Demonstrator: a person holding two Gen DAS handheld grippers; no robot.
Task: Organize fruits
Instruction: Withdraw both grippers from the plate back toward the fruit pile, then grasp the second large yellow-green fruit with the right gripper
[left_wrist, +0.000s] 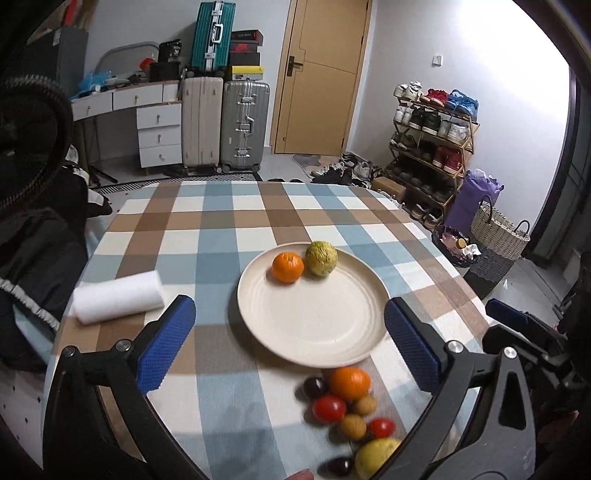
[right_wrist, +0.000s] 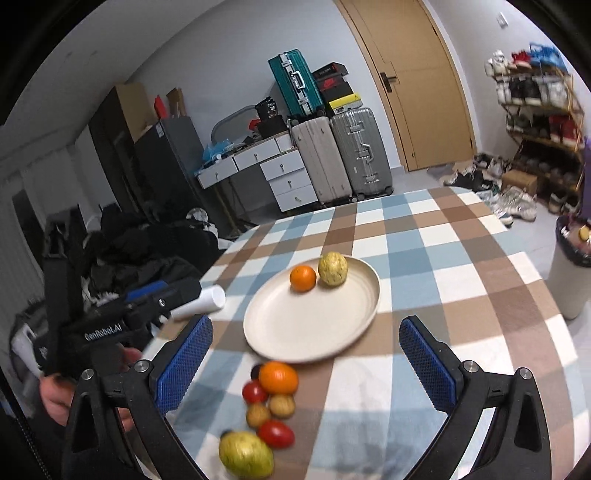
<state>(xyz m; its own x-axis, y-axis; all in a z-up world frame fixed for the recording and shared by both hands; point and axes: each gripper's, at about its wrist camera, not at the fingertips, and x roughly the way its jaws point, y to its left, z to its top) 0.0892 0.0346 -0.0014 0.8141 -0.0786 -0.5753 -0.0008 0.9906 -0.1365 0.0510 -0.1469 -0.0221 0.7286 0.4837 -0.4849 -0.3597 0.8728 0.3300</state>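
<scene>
Plate (left_wrist: 314, 332) holds just an orange (left_wrist: 287, 267) and a green fruit (left_wrist: 321, 258); loose pile (left_wrist: 347, 410) waits beside it, left gripper (left_wrist: 290, 347) and right gripper (right_wrist: 304, 363) both spread wide, empty.

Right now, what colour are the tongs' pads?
Blue, textured pads on black arms; clearest in the right wrist view.

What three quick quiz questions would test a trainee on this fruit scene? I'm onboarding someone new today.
1. True or false: the plate holds two fruits.
2. Which sits left on the plate in the left wrist view: A the orange, B the green fruit?
3. Fill in: the left gripper and right gripper are both ____.

Key: 1 true; 2 A; 3 open. The other fruits lie in a pile on the tablecloth, off the plate's near rim.
</scene>
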